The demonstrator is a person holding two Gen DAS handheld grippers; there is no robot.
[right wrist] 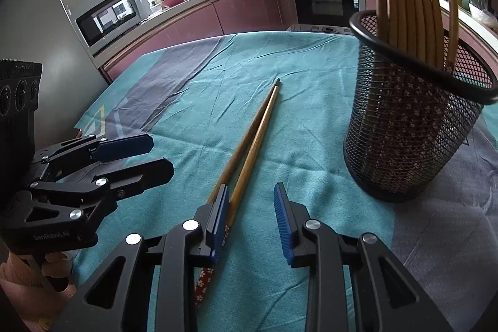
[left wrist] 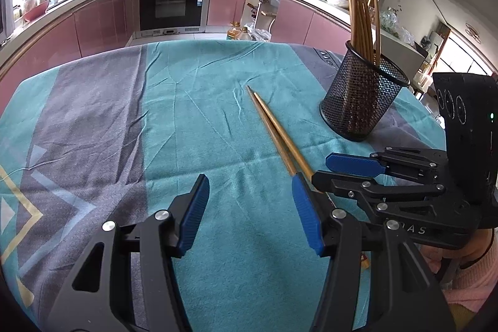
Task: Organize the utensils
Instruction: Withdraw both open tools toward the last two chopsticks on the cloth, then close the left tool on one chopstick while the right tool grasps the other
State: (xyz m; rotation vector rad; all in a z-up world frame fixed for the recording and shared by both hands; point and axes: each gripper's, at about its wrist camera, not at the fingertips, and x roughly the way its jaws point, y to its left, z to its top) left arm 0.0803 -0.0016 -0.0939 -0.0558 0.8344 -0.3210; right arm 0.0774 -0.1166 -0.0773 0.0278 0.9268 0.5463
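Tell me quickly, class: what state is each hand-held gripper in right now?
Left hand-held gripper: open, holding nothing.
Right hand-held gripper: open over the two chopsticks on the cloth, not gripping them.

Both tongs (left wrist: 250, 210) (right wrist: 252, 220) agape, angled downward

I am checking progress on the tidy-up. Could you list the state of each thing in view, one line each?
Chopstick pair: lying flat on the cloth, side by side, not lifted.
Holder: upright, several chopsticks standing in it.
Left gripper: open, empty.
Right gripper: open, one chopstick end between the jaws, pads not pressing.
Cloth: spread, wrinkled.
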